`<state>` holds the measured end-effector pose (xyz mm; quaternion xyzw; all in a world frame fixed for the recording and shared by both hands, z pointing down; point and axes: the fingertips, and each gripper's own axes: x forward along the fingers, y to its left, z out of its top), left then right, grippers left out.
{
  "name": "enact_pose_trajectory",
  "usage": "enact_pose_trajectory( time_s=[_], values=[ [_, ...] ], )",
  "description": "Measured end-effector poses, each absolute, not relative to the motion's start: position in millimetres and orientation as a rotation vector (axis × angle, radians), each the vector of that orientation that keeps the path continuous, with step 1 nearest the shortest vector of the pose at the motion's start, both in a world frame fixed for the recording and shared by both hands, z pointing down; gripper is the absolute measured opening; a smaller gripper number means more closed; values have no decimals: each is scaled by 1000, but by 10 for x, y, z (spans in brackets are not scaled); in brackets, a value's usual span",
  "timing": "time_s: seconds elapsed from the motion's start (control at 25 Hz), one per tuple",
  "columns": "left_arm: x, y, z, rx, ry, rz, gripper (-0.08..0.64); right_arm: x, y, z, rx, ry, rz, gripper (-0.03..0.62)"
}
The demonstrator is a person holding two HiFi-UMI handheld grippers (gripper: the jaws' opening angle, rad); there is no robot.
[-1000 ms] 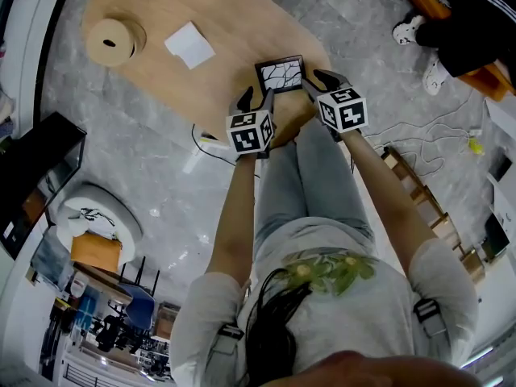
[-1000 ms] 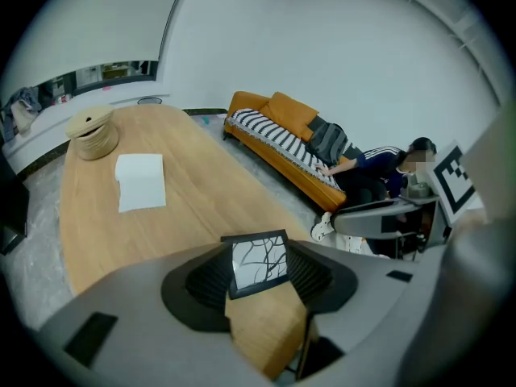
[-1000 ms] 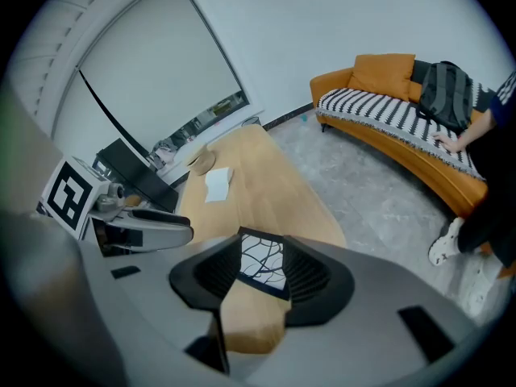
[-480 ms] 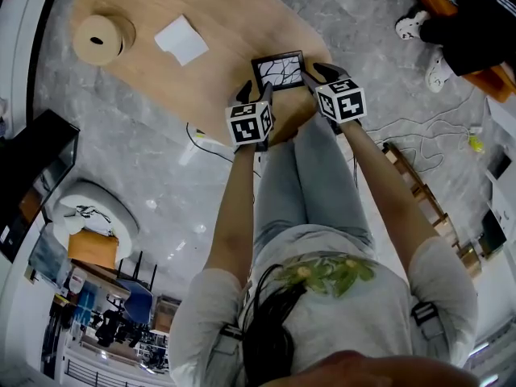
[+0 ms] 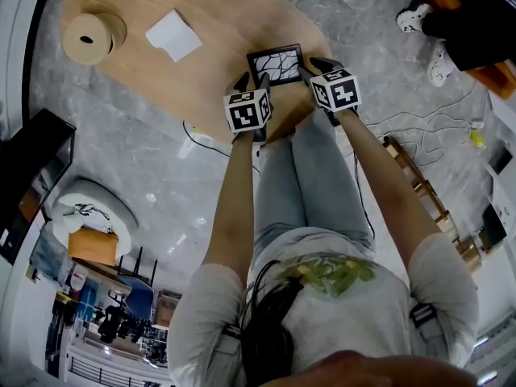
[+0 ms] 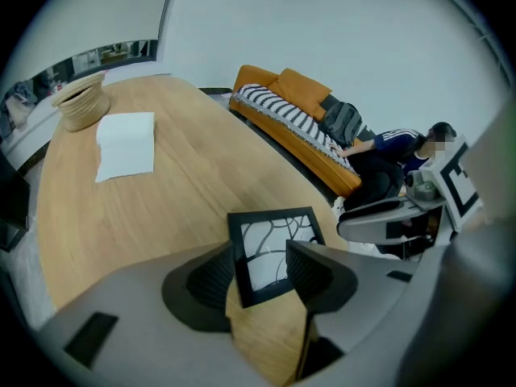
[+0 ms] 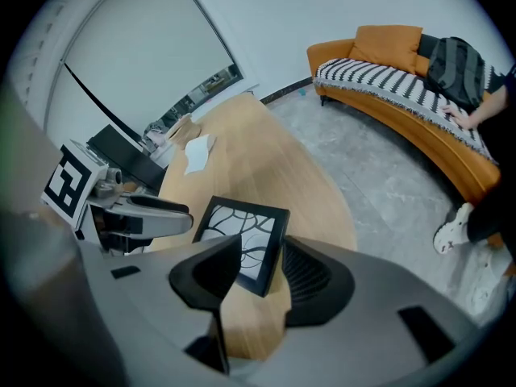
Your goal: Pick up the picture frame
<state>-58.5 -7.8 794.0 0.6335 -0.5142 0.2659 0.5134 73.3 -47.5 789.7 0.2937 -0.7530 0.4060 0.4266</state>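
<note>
Tongs, left point(image 6: 260, 268): spread part-way and straddling the near left corner of the black square picture frame with its branching black-and-white pattern point(image 5: 276, 63). We read no squeeze on it.
Tongs, right point(image 7: 260, 258): parted the same way around the frame's near right corner, pinching nothing.
Frame: it appears to lie flat on the light wooden oval worktop point(image 5: 226, 14), at the rim nearest us, with one pair of tongs at each near corner.
Beyond the frame: a white sheet of paper point(image 5: 172, 35) lies well apart from it, further in on the wood. A tan round roll point(image 5: 89, 37) sits further from the frame again.
Step, as we judge it: the reach is made and the grasp comes next. The frame is not yet lifted.
Next move, as we judge it: we should close both pairs together and evenly, so neither pushes the frame sideways, then raise both ends level.
Risk, as we judge it: each hold is only on a corner, so an uneven squeeze could let the frame twist or slide off the rim.
</note>
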Motion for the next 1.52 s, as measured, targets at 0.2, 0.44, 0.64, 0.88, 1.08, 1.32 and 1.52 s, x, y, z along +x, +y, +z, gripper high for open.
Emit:
enact_pose_trajectory(
  time_s=[0.2, 0.44, 0.64, 0.88, 1.08, 1.32, 1.52],
  values=[
    [-563, -2, 8084, 1497, -1227, 670, 210, 768, -415, 8068, 729, -1843, 1012, 161],
    [-546, 13, 8239, 1480, -1216, 697, 209, 767, -346, 8250, 703, -1809, 1000, 160],
    [-548, 42, 8320, 1471, -1210, 730, 200, 780, -319, 8332, 712, -1781, 998, 146],
    [-586, 63, 8371, 1485, -1240, 762, 173, 779, -316, 8372, 724, -1772, 995, 146],
    [-584, 72, 8376, 1514, -1248, 767, 173, 779, -311, 8378, 710, -1790, 974, 146],
    [-581, 92, 8371, 1558, -1218, 784, 175, 774, -297, 8378, 711, -1831, 936, 145],
    [-571, 96, 8371, 1585, -1211, 787, 173, 781, -295, 8380, 717, -1838, 917, 144]
  ],
)
